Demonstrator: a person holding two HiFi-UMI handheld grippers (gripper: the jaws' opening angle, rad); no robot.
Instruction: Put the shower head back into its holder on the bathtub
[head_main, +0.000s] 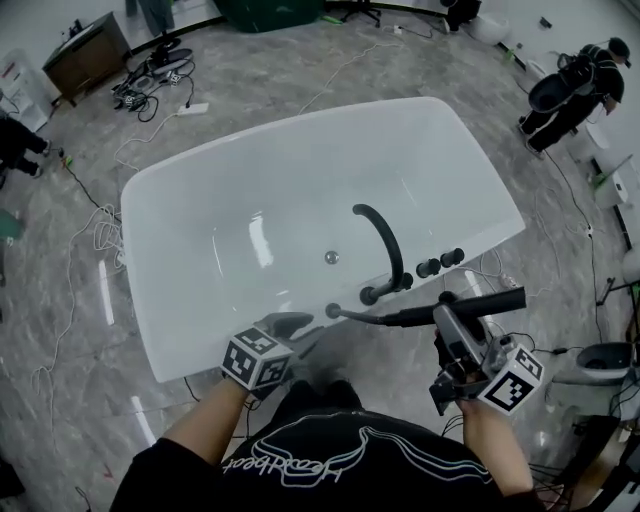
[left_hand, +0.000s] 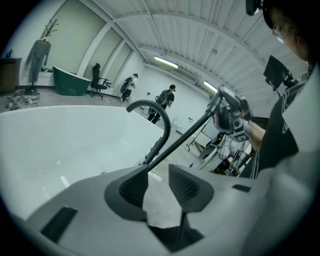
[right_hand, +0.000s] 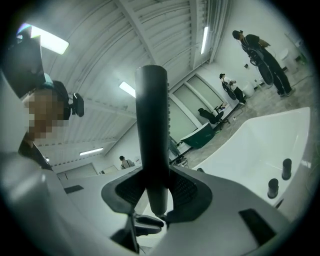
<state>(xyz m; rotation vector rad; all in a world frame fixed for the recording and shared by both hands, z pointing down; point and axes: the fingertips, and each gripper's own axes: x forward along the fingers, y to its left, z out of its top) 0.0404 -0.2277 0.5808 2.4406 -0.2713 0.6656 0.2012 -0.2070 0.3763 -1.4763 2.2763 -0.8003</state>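
The left gripper (left_hand: 157, 189) has its jaws apart and empty, with the white bathtub (head_main: 200, 200) ahead of them and the black hose (left_hand: 185, 132) crossing just beyond their tips. The right gripper (right_hand: 155, 192) clamps the black shower head (right_hand: 152, 125) by its handle, tap knobs (right_hand: 272, 187) off to the jaws' right.

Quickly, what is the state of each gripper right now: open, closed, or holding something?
Left gripper: open, nothing between the jaws.
Right gripper: closed on the shower head.
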